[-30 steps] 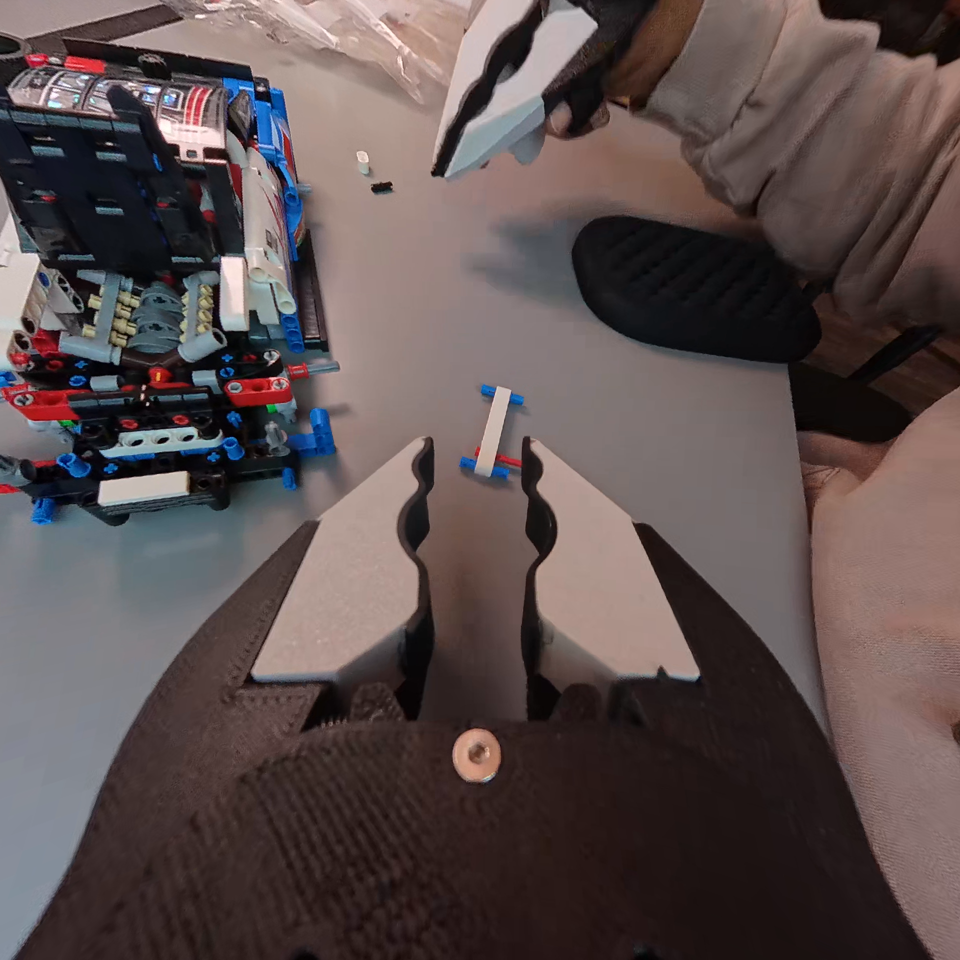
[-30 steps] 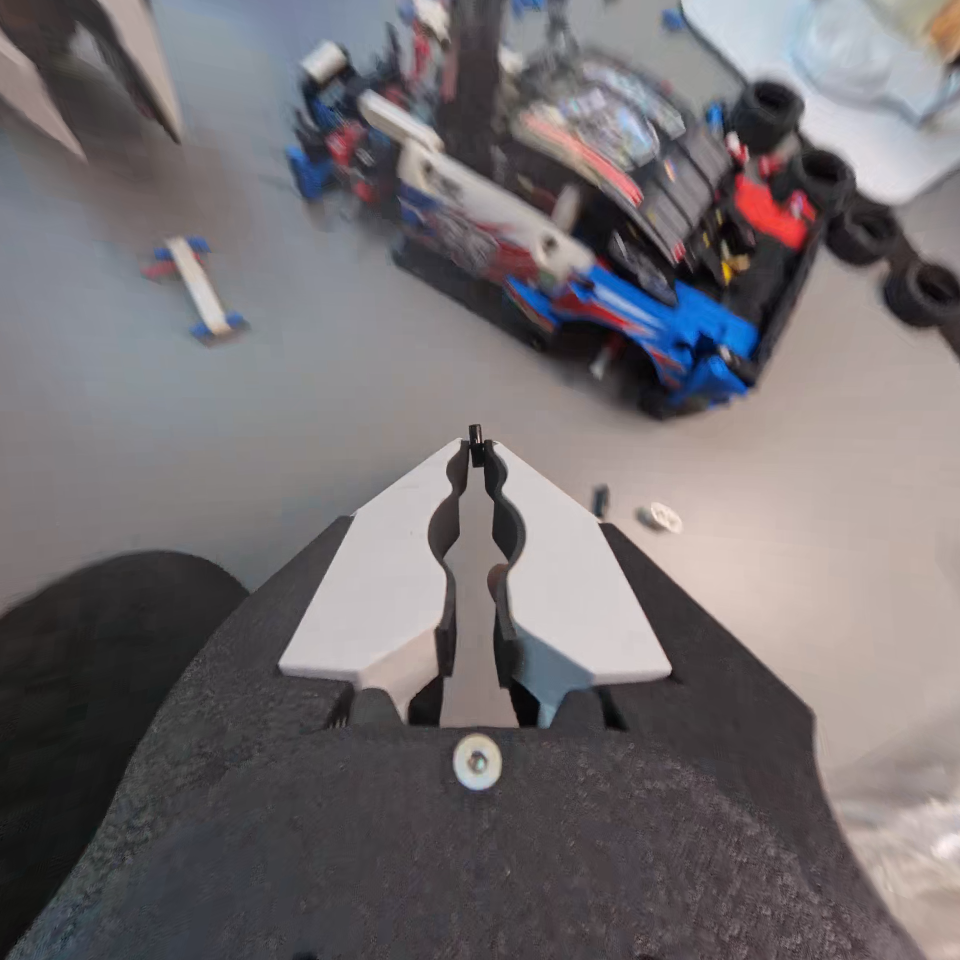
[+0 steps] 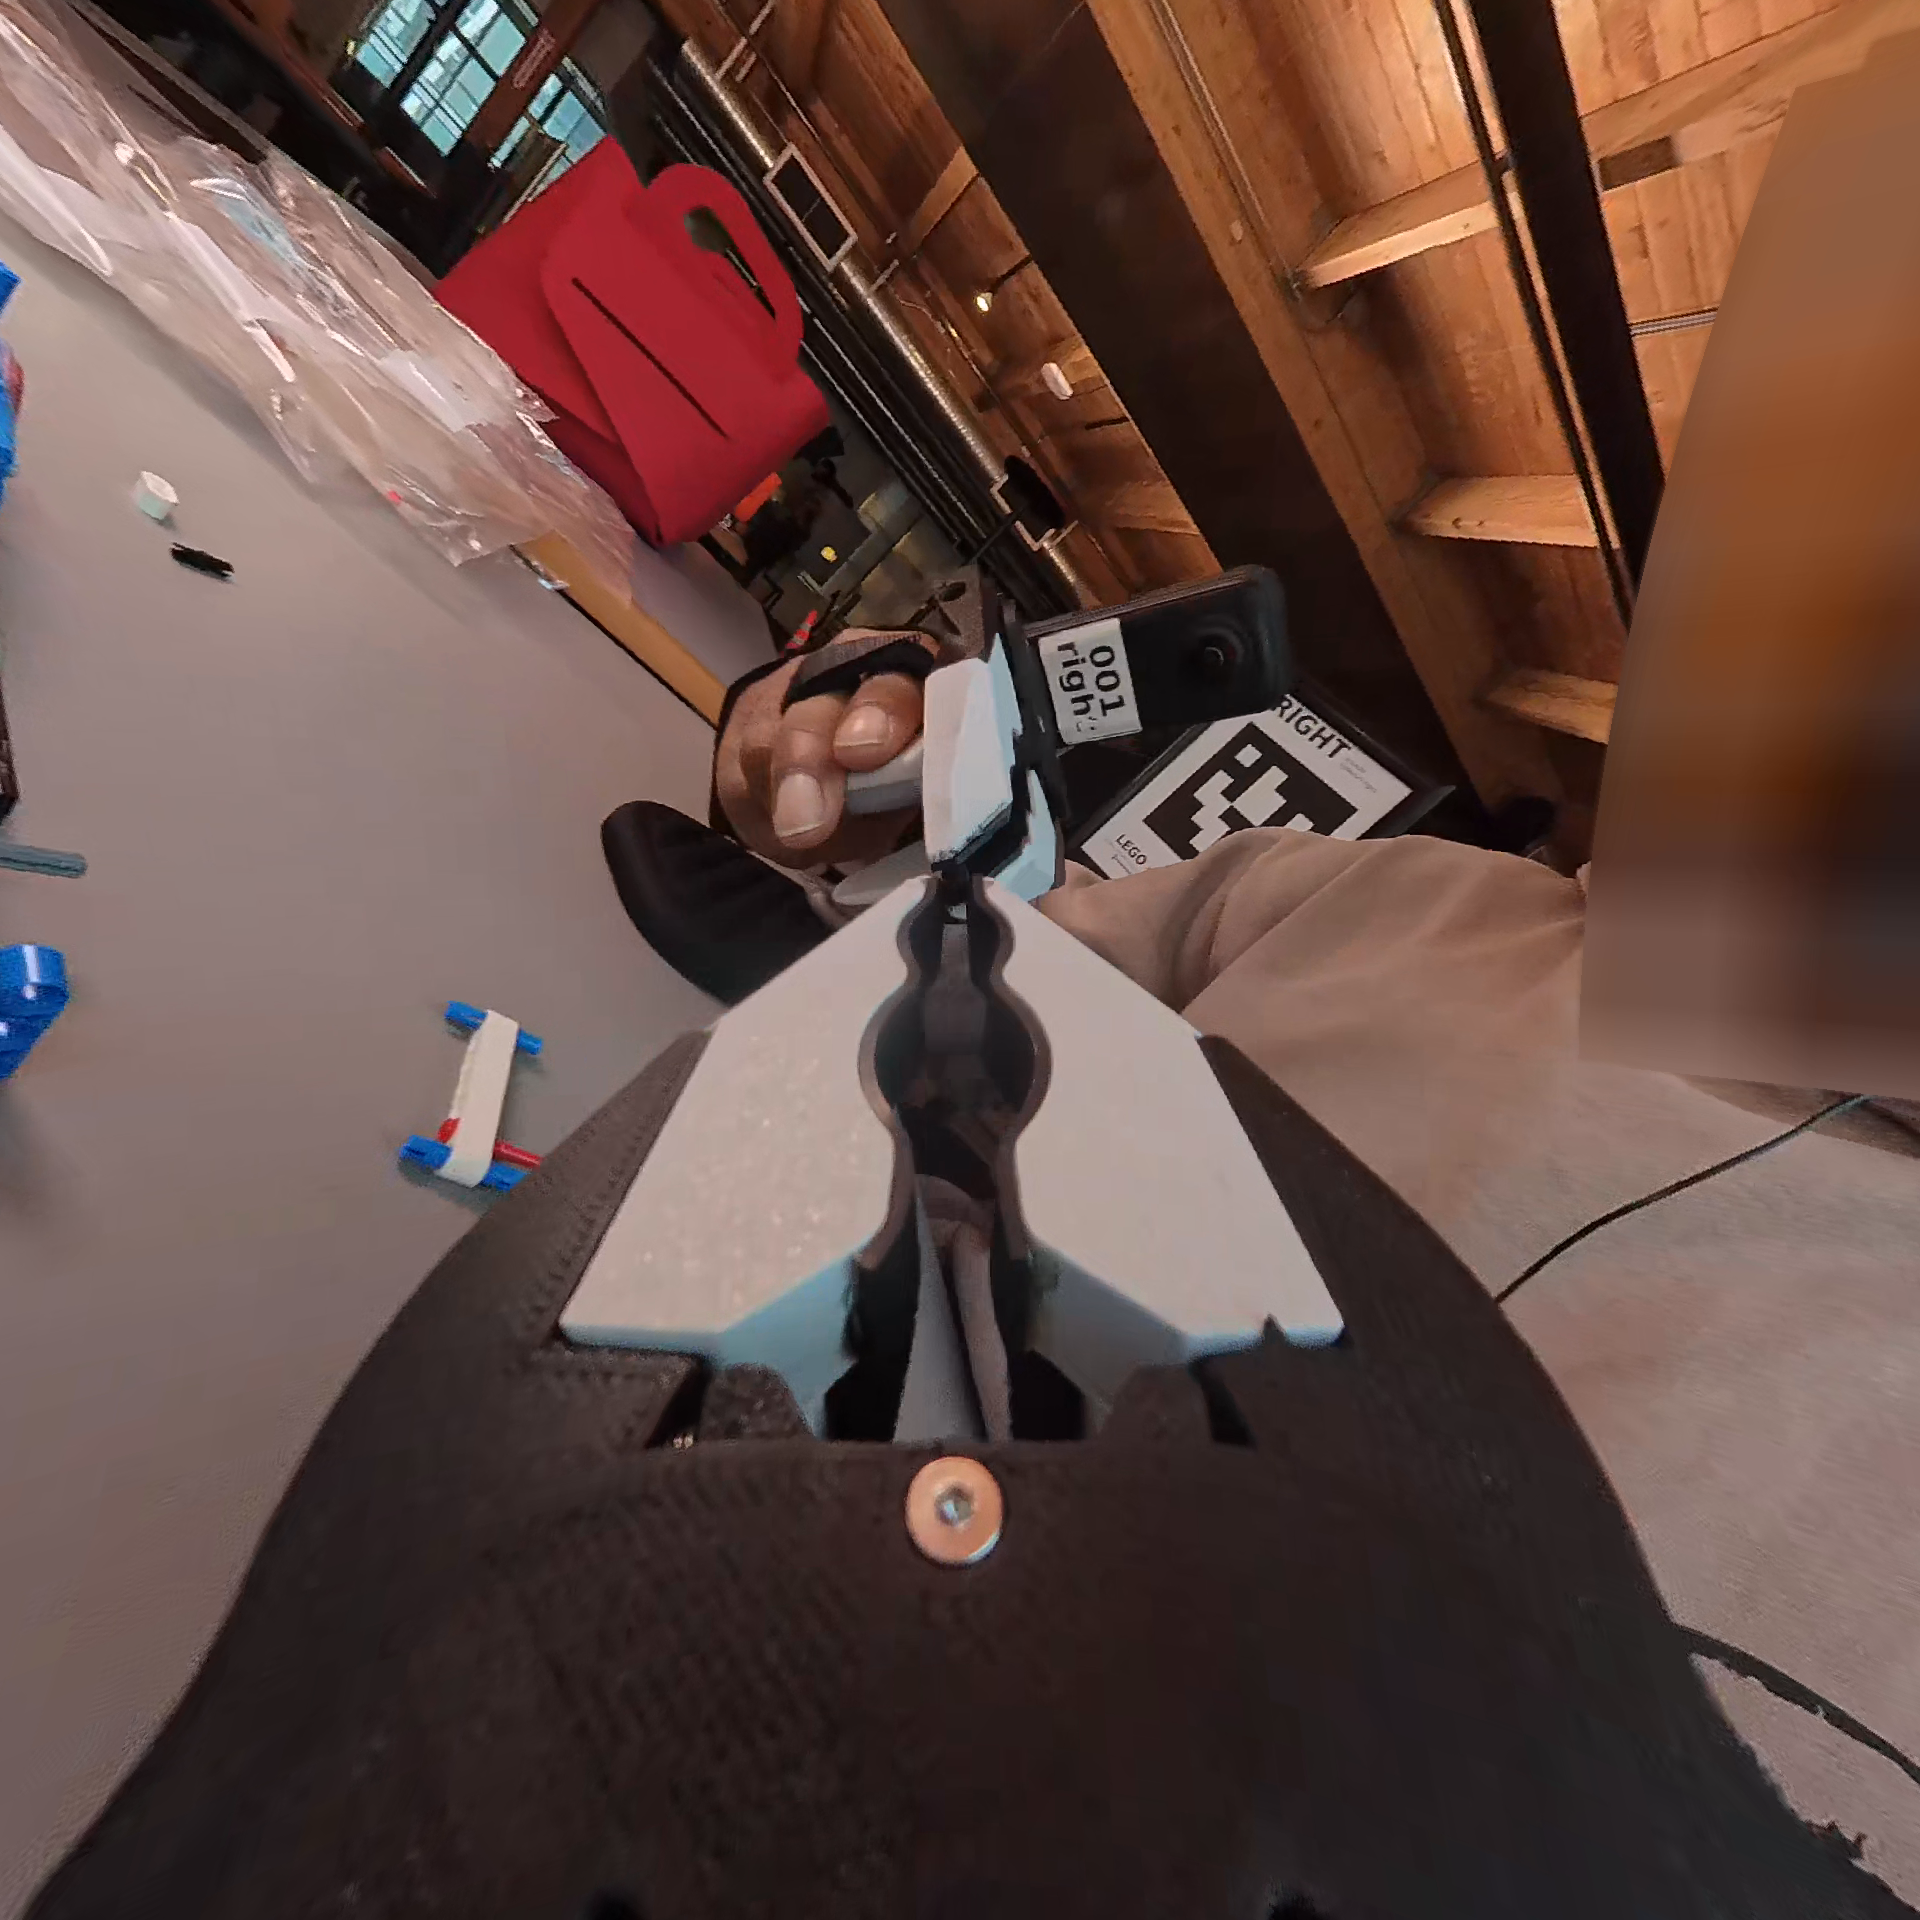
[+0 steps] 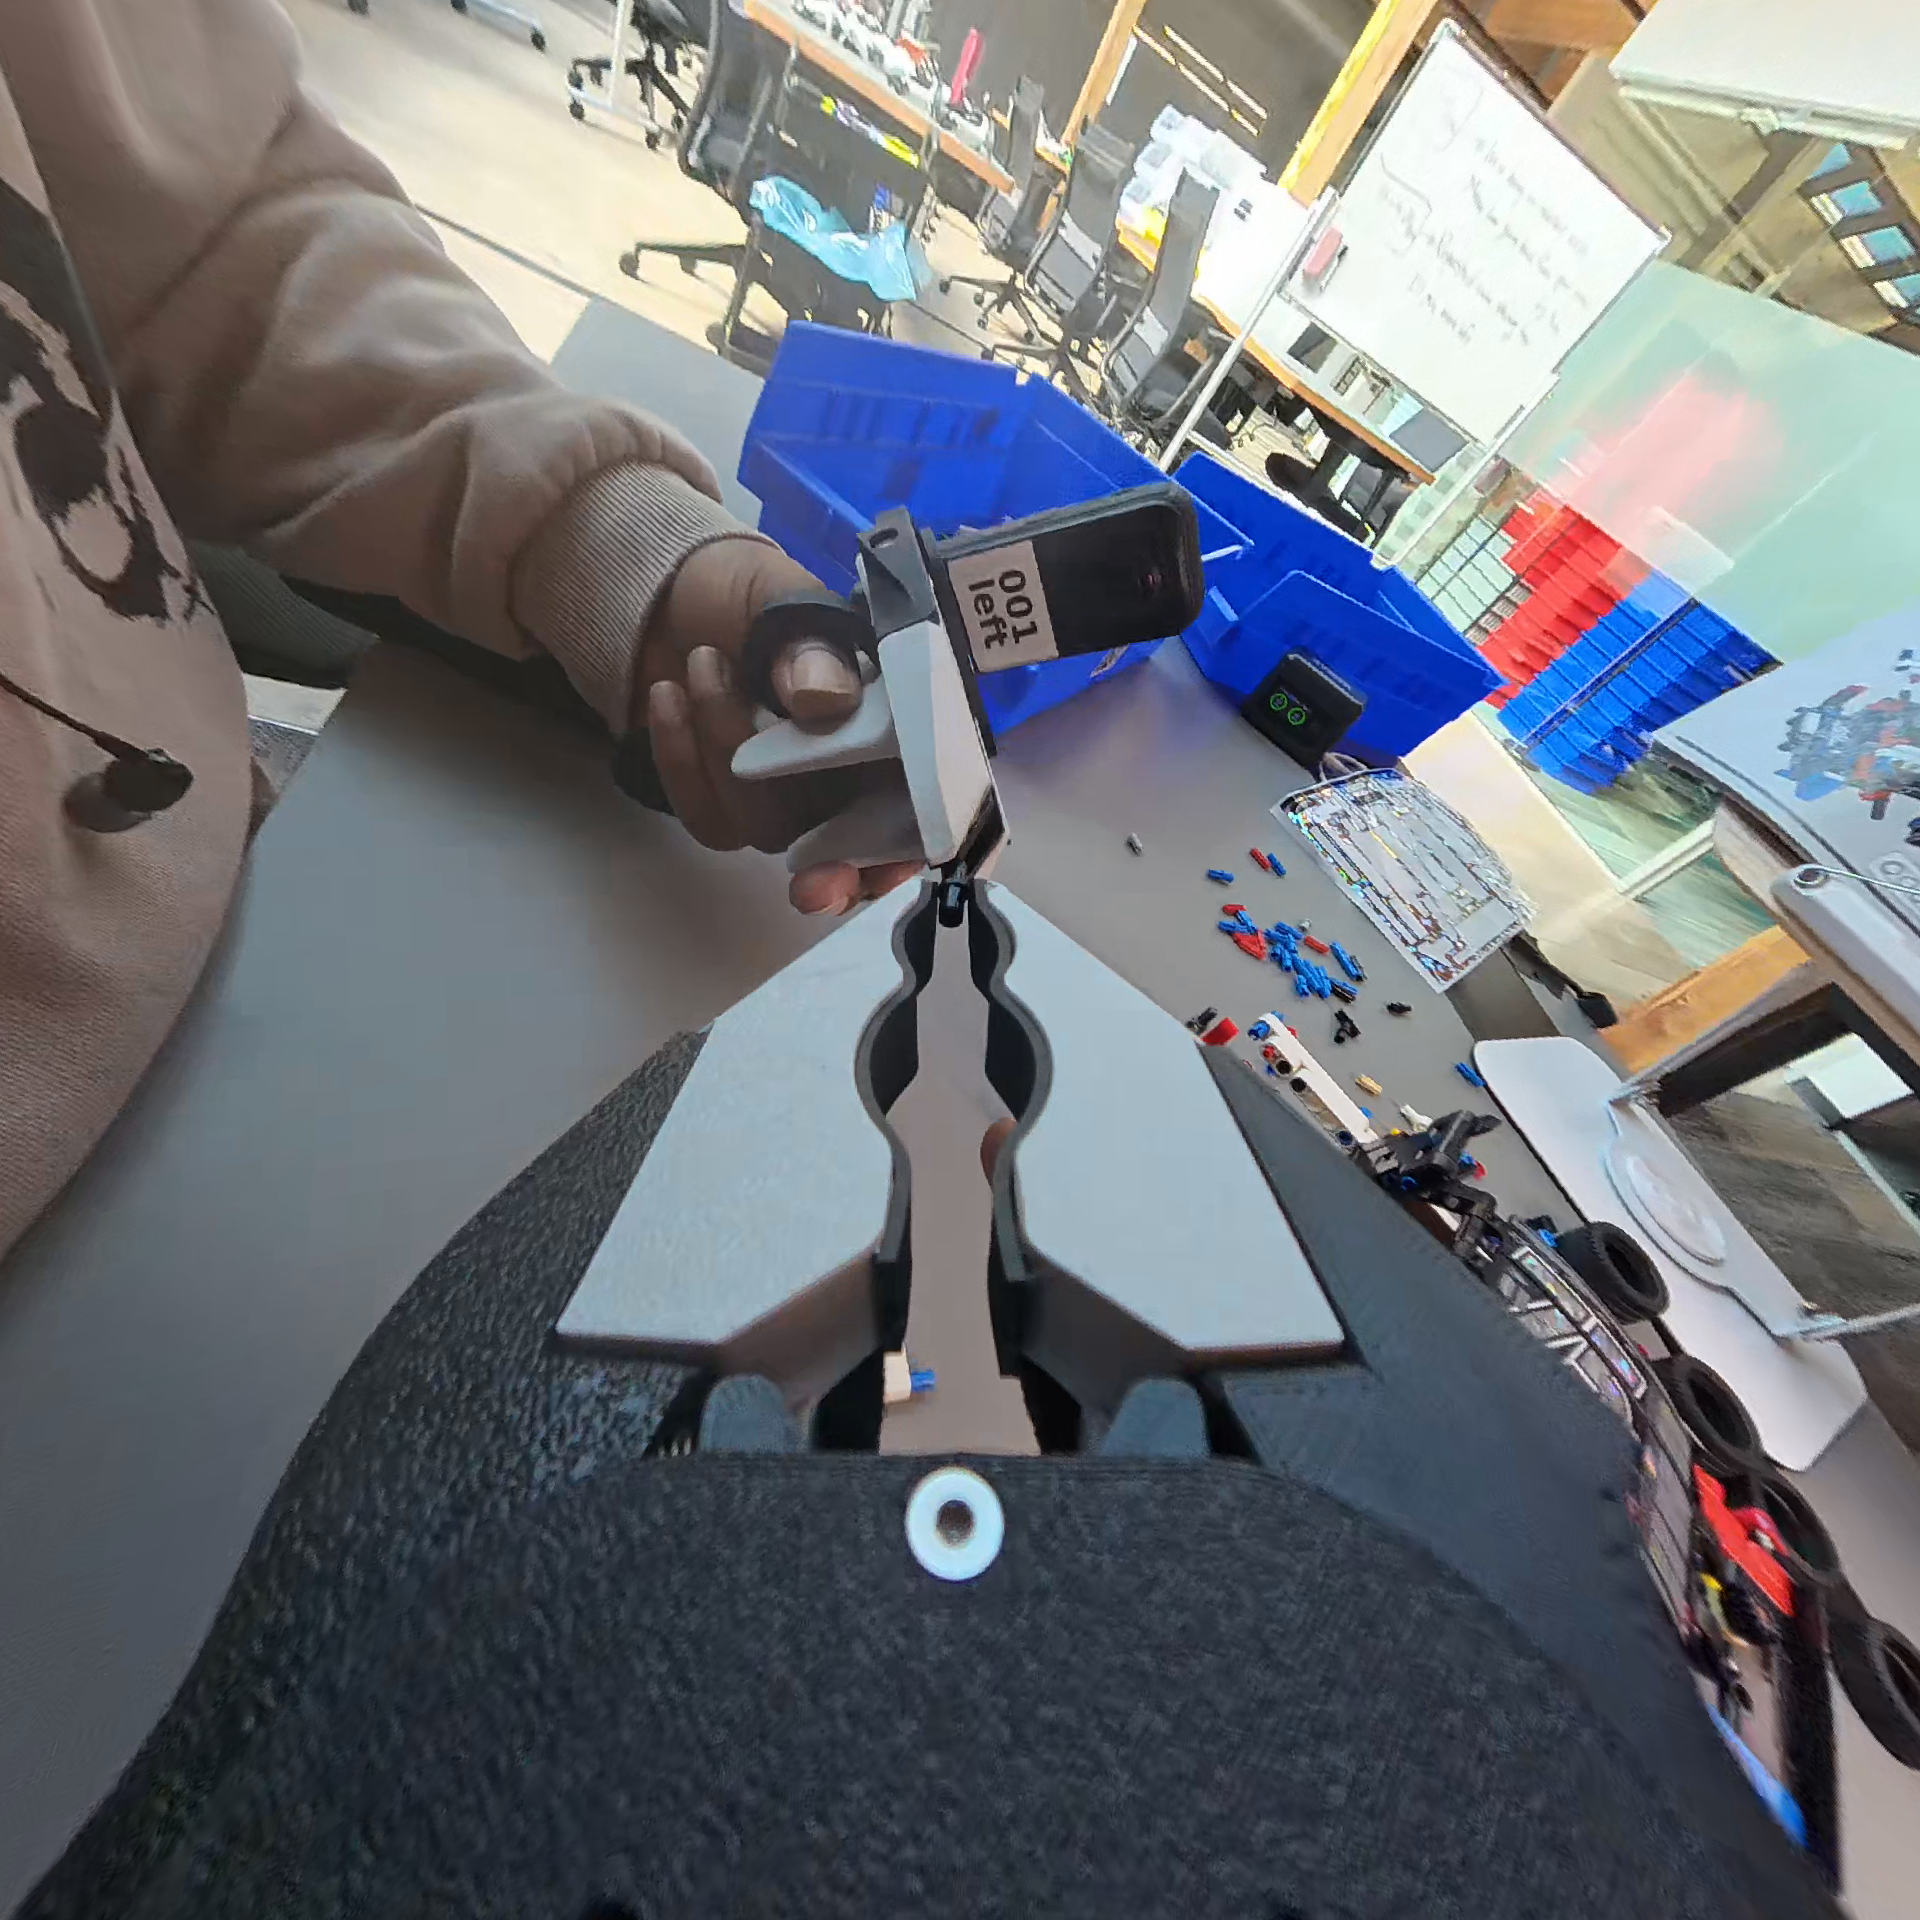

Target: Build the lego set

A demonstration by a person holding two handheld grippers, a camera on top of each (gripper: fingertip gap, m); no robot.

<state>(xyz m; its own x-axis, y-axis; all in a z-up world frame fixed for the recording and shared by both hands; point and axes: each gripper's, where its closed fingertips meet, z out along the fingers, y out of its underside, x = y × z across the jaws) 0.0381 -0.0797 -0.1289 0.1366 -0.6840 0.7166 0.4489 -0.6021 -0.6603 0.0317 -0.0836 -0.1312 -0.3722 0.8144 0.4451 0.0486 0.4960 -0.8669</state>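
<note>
Black peg (image 4: 950, 902) pinched between both smooth grey, wavy-edged claws, tip to tip.

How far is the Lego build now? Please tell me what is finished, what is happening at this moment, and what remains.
Done: the car body is largely assembled.

In hand: the two grippers meet tip to tip above the table, the right gripper and the left gripper both closed around one small black pin.

Left: four black tyres beside the car, the white beam with blue pins and scattered loose pins lie unattached.
</note>
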